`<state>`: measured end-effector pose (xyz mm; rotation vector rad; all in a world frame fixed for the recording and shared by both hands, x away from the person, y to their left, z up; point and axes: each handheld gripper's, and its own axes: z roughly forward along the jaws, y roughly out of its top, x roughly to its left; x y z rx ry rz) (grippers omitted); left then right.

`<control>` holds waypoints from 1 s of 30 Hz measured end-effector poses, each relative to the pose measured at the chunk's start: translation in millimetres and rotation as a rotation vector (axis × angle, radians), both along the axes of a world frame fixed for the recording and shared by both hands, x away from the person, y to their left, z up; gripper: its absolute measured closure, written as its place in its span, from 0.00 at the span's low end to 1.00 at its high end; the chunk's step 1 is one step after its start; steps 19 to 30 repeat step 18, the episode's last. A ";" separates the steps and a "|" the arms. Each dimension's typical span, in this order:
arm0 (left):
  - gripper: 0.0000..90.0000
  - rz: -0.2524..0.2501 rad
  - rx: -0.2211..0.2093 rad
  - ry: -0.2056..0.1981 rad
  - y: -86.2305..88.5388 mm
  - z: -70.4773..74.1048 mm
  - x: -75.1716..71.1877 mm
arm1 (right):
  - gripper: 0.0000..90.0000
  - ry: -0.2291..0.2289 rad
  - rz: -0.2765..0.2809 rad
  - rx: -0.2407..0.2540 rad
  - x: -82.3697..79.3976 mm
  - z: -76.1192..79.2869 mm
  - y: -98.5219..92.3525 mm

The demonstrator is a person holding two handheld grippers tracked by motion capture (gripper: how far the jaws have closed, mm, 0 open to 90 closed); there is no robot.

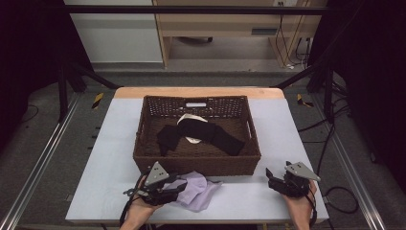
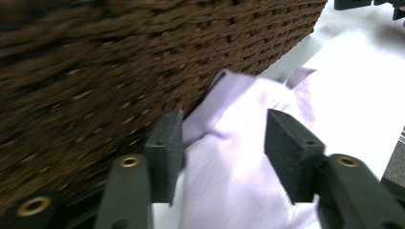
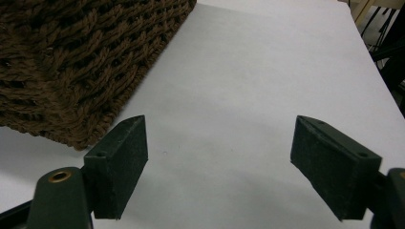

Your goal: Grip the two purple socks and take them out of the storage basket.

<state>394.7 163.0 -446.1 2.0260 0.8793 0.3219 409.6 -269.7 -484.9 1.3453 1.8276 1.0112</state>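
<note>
Basket (image 1: 196, 165) is sitting mid-table, holding black cloth (image 1: 198, 132). Left gripper (image 2: 224, 138), jaws spread, is straddling lilac cloth (image 2: 239, 162) touching the basket's front. Right gripper (image 3: 217, 157) is hovering spread beside its front corner.

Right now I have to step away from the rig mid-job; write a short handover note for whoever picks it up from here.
Left gripper: open, jaws on either side of the lilac cloth, not closed on it.
Right gripper: open, empty, over bare table by the basket's near right corner.
Cloth lies crumpled on the table against the basket's near wall.
Inside the basket: a black garment draped over something white.
Done, apparently: those two are in. Left, likely: grip the lilac cloth and put it in the basket.
</note>
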 end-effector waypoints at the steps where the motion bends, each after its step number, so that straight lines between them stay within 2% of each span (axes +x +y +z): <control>1: 0.46 0.013 0.007 0.008 8.1 0.5 -1.0 | 0.22 0.002 -0.001 -0.002 0.3 -0.1 0.0; 4: 0.44 0.030 0.013 0.011 16.7 0.5 -2.2 | 0.22 -0.001 -0.001 -0.003 0.2 -0.1 0.0; 5: 0.42 0.053 0.012 0.012 25.8 0.7 -3.3 | 0.21 0.000 -0.001 -0.002 0.3 -0.1 -0.3; 6: 0.41 0.053 0.012 0.012 25.8 0.7 -3.3 | 0.21 0.000 -0.001 -0.002 0.3 -0.1 -0.3; 11: 0.38 0.114 0.007 0.002 52.4 3.5 -7.7 | 0.21 0.004 -0.006 0.003 0.4 0.0 -0.7; 12: 0.37 0.124 0.002 -0.002 57.0 4.2 -8.8 | 0.20 0.002 -0.006 0.003 0.3 0.0 -0.8; 13: 0.37 0.157 -0.016 -0.012 69.5 5.9 -11.0 | 0.20 -0.002 -0.007 0.005 0.1 0.0 -1.0; 15: 0.37 0.174 -0.018 -0.016 76.2 7.0 -11.5 | 0.20 -0.003 -0.008 0.007 0.1 0.0 -1.2; 18: 0.35 0.231 -0.066 -0.024 93.9 11.1 -10.1 | 0.20 0.003 -0.009 0.005 1.0 -0.1 -1.6; 30: 0.35 0.231 -0.066 -0.024 93.9 11.1 -10.1 | 0.20 0.003 -0.009 0.005 1.0 -0.1 -1.6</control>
